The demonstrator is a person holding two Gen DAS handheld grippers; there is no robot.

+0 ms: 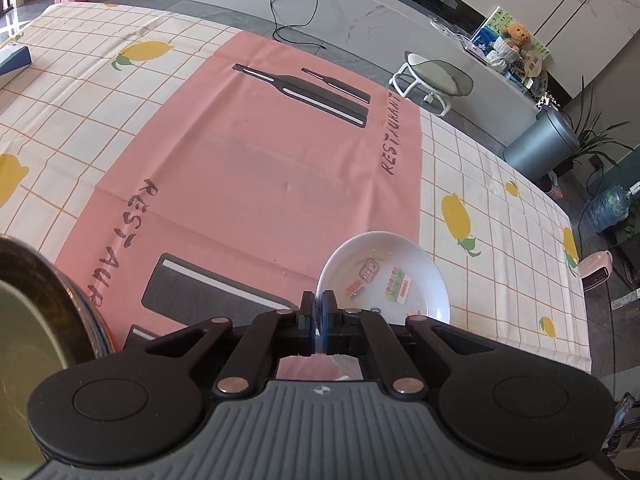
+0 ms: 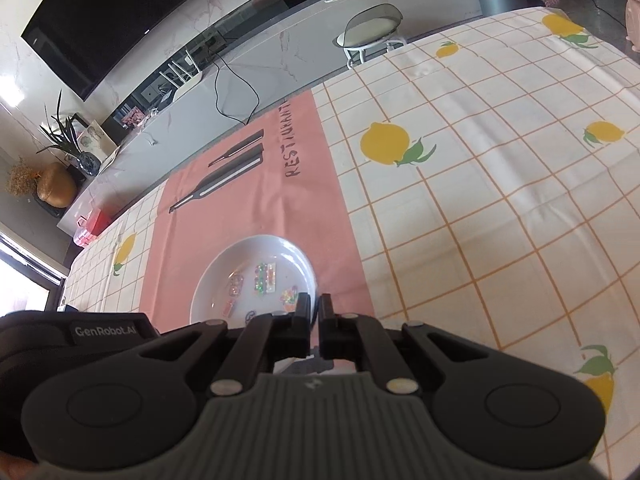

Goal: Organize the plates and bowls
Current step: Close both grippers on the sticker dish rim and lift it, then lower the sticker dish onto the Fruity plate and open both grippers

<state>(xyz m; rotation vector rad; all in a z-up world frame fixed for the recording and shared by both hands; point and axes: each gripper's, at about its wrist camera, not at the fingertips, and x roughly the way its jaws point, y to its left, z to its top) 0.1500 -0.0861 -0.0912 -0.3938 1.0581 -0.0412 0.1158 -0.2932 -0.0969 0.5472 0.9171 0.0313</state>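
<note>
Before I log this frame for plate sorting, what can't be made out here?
- Near rim of the white decorated plate: hidden behind each gripper body in both wrist views.
- Left gripper: fingers close together, but contact with the plate rim is unclear.
- Right gripper: same doubt.
- Dark-rimmed dish stack: cut off by the left view's edge and blurred.
- Plate's small pictures: too small to identify.

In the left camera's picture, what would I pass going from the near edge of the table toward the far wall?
Left hand-held gripper → white plate with colourful stickers → printed black bottles on the pink placemat → white round stool → black cable on the floor.
</note>
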